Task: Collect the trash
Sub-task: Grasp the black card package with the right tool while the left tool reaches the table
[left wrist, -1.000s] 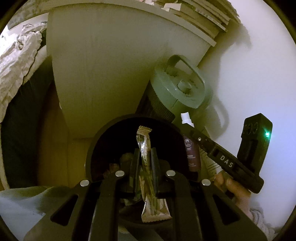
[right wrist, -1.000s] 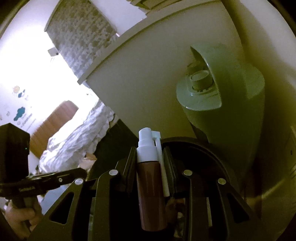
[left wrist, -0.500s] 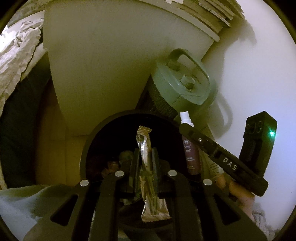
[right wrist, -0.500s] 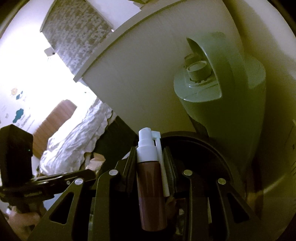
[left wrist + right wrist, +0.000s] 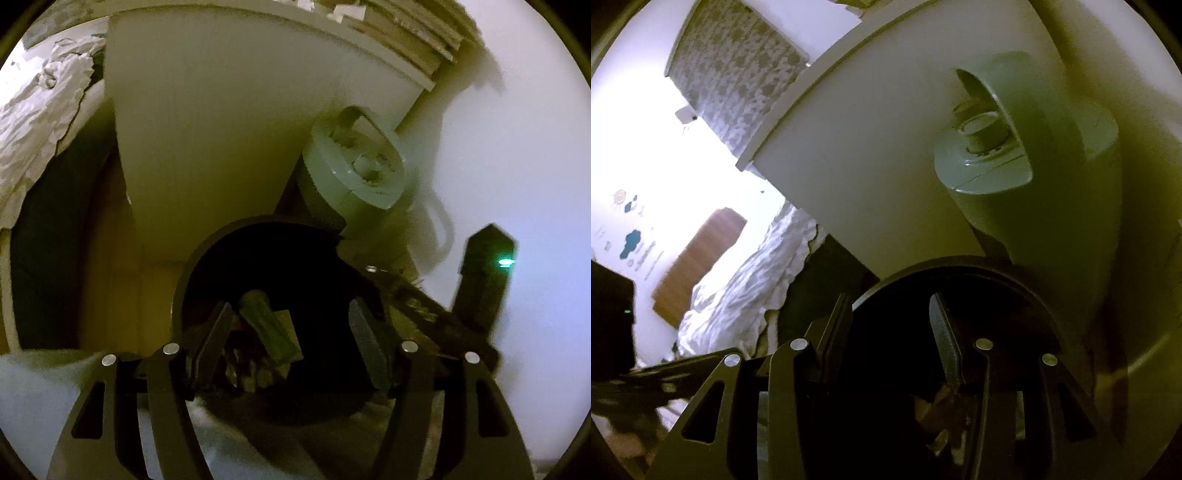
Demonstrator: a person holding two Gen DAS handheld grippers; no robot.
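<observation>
One round black trash bin (image 5: 192, 280) stands on the floor, its dark mouth under both tongs. The left gripper (image 5: 291, 332) has just been opening; its two flat ribbed pads stand wide apart with nothing pressed between them, and one foil snack wrapper (image 5: 269, 328), crinkled and oblong, lies tilted just past them inside the bin on other crumpled scraps. The right gripper (image 5: 892, 336) has also just been opening, its jaws parted and empty over the bin; the spray bottle cannot be made out in the dark below. Just beyond the bin stands one pale green cylindrical appliance (image 5: 354, 173) with a looped top handle, beside a smooth white cabinet panel (image 5: 207, 129). At far left lies rumpled white bedding (image 5: 746, 288).
</observation>
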